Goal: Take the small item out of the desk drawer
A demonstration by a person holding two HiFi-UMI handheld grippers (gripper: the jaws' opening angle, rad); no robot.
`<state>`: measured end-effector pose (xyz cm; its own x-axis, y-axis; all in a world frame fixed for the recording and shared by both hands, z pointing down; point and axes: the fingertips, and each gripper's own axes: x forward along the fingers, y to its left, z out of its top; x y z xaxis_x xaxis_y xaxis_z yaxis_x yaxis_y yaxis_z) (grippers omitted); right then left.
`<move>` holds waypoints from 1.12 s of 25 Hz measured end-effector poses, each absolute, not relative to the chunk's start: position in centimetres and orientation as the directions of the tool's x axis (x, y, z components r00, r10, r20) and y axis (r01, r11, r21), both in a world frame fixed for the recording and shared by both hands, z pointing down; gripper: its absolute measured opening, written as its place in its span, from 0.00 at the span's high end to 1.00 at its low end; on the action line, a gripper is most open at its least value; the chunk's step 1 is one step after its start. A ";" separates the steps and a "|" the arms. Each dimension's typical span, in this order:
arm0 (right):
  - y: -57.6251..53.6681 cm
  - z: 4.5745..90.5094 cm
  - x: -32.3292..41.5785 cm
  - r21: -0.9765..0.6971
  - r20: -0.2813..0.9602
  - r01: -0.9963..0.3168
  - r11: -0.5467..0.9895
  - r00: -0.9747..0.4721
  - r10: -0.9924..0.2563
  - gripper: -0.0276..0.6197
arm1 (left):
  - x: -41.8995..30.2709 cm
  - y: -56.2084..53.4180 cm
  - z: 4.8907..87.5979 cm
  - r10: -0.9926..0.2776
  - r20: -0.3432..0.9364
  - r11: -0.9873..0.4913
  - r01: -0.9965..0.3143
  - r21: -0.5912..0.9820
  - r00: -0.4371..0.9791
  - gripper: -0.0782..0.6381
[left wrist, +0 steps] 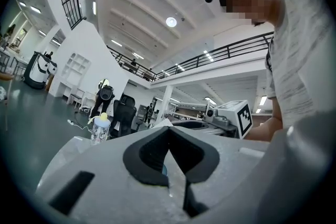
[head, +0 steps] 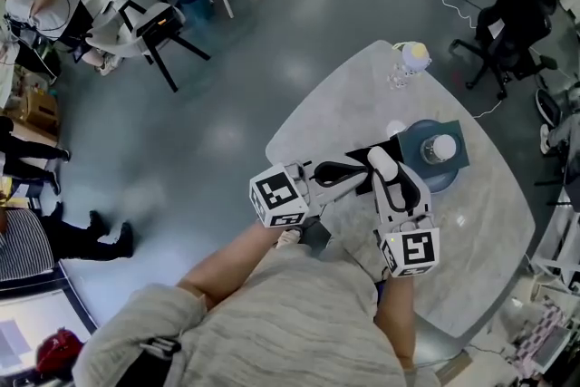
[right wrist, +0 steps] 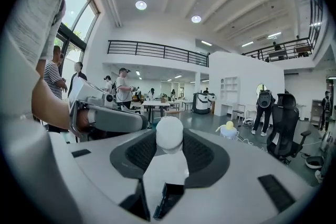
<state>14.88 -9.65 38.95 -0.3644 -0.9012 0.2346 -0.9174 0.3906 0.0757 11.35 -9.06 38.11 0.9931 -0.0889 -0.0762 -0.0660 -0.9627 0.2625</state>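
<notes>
Right gripper (right wrist: pixel 169 140) jaws clamp the small white item (right wrist: pixel 169 131), presumably to carry it off. Left gripper (left wrist: pixel 168 129) jaws are closed on nothing, idling alongside.

Table (head: pixel 494 231) open on R side; bottle (head: pixel 412 59) at far edge, teal box (head: pixel 459 157) near middle

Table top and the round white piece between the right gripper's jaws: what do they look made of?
Table top: likely polished stone or stone-look laminate; pale grey, faintly mottled, with soft glare spots. Round white piece: smooth matte white, perhaps plastic or foam; evenly shaded, no shine. Neither is certain.
</notes>
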 end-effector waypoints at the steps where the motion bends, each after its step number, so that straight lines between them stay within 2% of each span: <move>1: -9.4 38.5 14.7 0.080 0.223 -0.917 0.391 -0.366 -0.904 0.72 | 11.4 -8.9 37.8 -0.082 -0.078 -0.966 -0.060 0.251 0.994 0.87; 18: -5.7 31.1 14.1 0.118 -0.004 -0.909 0.399 -0.402 -0.916 0.72 | 11.0 -6.4 33.9 -0.017 -0.150 -0.977 0.016 0.214 0.989 0.87; 28: -5.4 30.5 14.1 0.154 -0.014 -0.897 0.415 -0.422 -0.907 0.72 | 11.2 -6.5 33.8 -0.004 -0.159 -0.977 0.030 0.210 0.987 0.87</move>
<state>14.07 -5.40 30.54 -0.4215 -0.9067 -0.0137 -0.8968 0.4146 0.1542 11.17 -6.54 33.84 0.9872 -0.0042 -0.1592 0.0297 -0.9772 0.2102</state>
